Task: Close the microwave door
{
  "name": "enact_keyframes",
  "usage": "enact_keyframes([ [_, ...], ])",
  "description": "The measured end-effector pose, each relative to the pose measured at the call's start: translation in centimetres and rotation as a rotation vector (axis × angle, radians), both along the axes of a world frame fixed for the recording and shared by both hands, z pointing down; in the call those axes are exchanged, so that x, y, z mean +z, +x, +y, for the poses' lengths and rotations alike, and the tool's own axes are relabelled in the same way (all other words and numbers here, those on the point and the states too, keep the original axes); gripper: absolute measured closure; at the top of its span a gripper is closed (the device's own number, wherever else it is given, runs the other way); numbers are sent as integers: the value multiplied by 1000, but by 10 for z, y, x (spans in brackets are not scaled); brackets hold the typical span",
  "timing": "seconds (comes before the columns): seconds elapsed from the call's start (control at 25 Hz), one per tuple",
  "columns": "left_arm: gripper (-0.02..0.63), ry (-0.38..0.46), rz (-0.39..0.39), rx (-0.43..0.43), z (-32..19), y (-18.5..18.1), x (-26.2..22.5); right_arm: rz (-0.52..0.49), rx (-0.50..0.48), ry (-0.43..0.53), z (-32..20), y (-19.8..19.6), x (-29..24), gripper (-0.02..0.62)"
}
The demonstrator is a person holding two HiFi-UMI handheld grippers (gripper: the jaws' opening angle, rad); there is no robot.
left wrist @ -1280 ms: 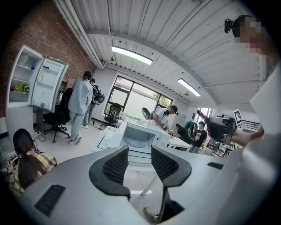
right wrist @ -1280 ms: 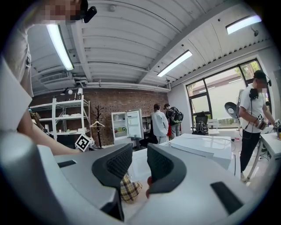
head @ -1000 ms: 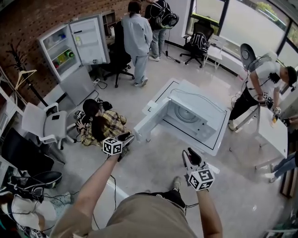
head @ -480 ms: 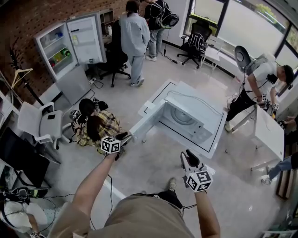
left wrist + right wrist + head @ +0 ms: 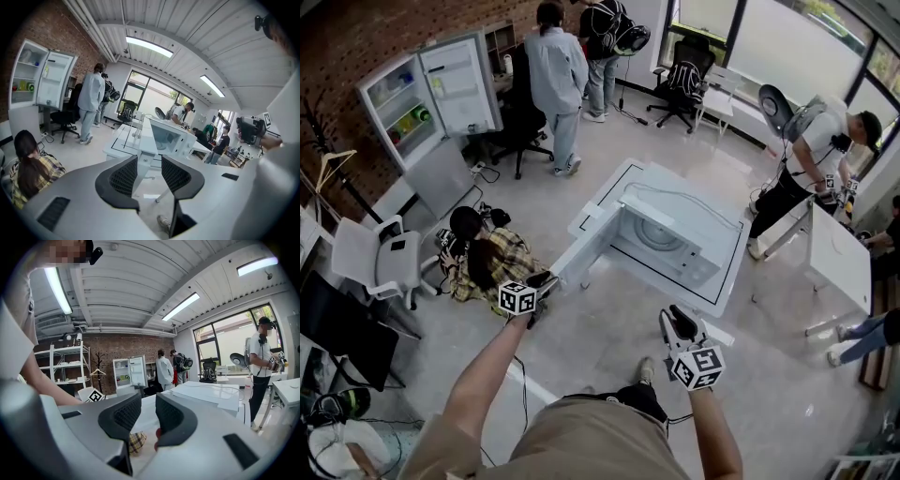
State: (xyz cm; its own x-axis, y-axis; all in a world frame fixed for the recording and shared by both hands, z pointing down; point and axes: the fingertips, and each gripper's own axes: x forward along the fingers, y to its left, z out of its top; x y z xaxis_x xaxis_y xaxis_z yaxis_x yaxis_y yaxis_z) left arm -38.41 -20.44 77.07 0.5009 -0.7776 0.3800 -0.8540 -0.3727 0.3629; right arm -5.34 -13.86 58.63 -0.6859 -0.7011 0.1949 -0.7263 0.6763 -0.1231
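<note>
Almost at the open microwave door (image 5: 584, 247)
left gripper (image 5: 544, 280) just beside its free edge, right gripper (image 5: 679, 321) farther off; both jaws narrowly apart, empty.

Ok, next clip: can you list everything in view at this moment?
microwave: one, white, on the centre table, door swung open
table: one, white, mid-room
fridge: one, white, open, by the brick wall
office chairs: two black at the back, one white at left
people: two standing at the back, one seated on the floor, one bent over at right
left gripper: grey, open, empty, near the door's corner
right gripper: grey, open, empty, before the table
</note>
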Motion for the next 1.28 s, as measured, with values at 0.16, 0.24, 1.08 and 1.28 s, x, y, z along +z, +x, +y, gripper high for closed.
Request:
enact_keyframes([
  [0.16,453,0,-4,37,8,22,-2,-6,14,-5,-1,12,3,499],
  [0.24,454,2,-14,62,13,35,-3,-10,23,-9,0,16,3,499],
  [1.08,451,-31,-168,-43,-11,7,11,-26,100,-59,20,66,25,499],
  [1.28,451,-25,-170,9,-7,24,10,-27,111,-63,22,74,29,499],
])
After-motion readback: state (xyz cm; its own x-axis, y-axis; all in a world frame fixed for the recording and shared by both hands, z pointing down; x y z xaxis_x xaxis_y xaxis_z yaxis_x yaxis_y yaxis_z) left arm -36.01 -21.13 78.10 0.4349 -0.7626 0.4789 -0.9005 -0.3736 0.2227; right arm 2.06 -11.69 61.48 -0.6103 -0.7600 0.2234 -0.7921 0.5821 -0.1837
